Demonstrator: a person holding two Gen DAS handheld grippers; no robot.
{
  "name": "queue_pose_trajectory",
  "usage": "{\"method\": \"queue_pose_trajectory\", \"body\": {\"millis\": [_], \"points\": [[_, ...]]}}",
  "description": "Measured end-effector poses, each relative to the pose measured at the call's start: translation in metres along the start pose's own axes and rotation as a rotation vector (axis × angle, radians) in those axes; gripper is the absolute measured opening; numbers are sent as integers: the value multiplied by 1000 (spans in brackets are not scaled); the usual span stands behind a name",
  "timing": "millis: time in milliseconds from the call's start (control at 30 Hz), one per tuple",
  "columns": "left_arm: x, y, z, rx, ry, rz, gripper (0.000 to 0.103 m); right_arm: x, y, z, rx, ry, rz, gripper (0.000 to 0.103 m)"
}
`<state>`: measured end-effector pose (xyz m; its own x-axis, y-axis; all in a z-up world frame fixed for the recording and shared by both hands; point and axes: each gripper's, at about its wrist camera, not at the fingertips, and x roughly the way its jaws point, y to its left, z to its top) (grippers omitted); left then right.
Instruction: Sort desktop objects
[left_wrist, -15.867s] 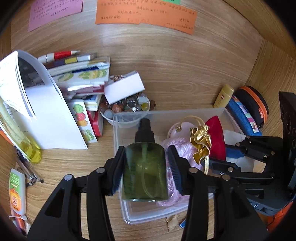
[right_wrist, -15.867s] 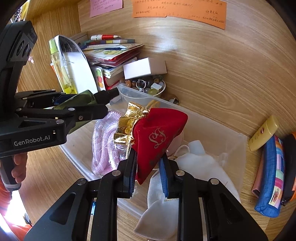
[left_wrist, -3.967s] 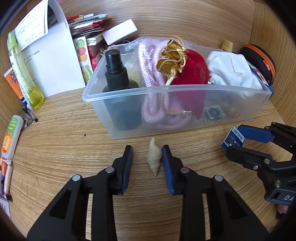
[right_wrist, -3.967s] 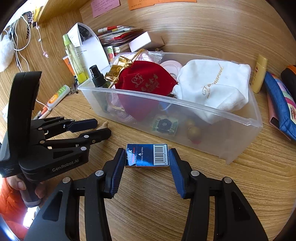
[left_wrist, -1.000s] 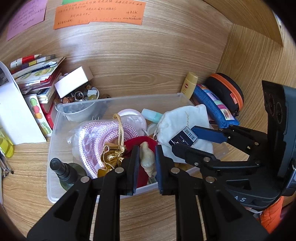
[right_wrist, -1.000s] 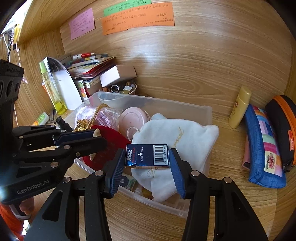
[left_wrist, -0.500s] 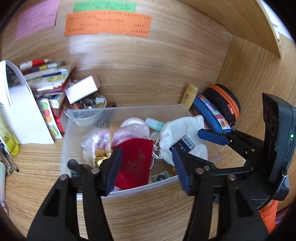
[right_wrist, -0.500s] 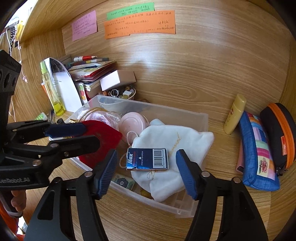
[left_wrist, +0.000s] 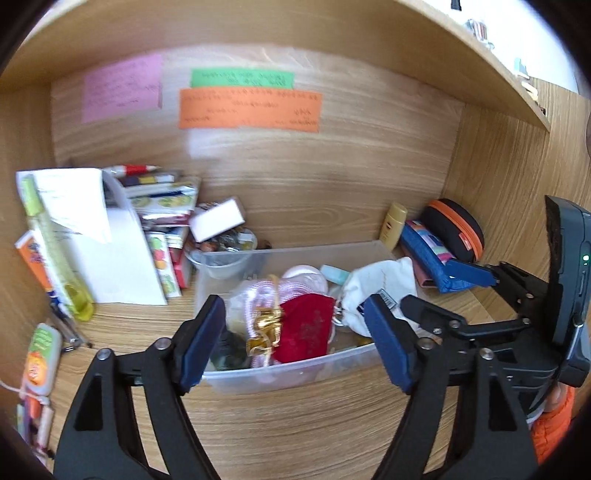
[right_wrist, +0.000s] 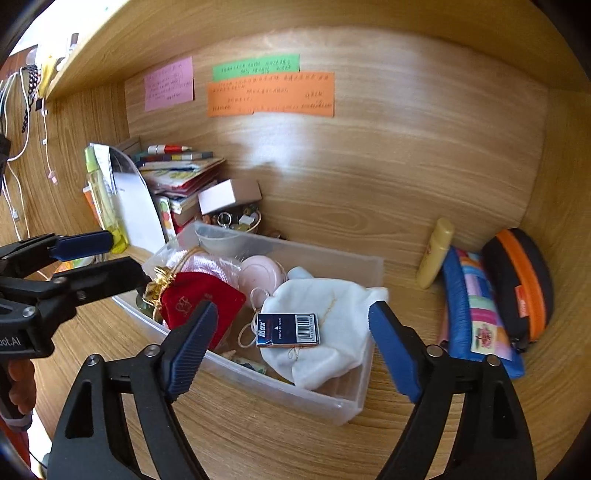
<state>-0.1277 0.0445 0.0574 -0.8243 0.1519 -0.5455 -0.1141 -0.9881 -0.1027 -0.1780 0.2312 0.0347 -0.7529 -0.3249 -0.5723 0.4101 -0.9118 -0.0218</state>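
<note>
Both tongs, left and right, are wide open and hold nothing. The small dark blue box lies on the white cloth bag inside the clear plastic bin.

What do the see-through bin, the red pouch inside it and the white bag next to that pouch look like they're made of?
The clear rectangular bin looks like thin, glossy plastic: its contents show through the walls. The red drawstring pouch seems velvety fabric, matte and deep red with a shiny gold-coloured gathered top. The white bag appears soft woven cloth, creased and slumped, with faint gold lettering.
</note>
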Motion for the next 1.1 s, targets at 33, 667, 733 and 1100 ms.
{"method": "queue_pose_trajectory", "body": {"millis": [33, 667, 733, 1100], "points": [[-5, 1, -1, -1, -10, 14, 85, -4, 2, 0, 2, -3, -6, 83], [-70, 2, -39, -20, -99, 147, 100, -96, 30, -28, 66, -129, -132, 103], [-72, 1, -44, -17, -104, 160, 100, -104, 35, -32, 67, -148, -148, 103], [-68, -4, -61, -13, -79, 149, 101, -118, 49, -47, 56, -157, -177, 103]]}}
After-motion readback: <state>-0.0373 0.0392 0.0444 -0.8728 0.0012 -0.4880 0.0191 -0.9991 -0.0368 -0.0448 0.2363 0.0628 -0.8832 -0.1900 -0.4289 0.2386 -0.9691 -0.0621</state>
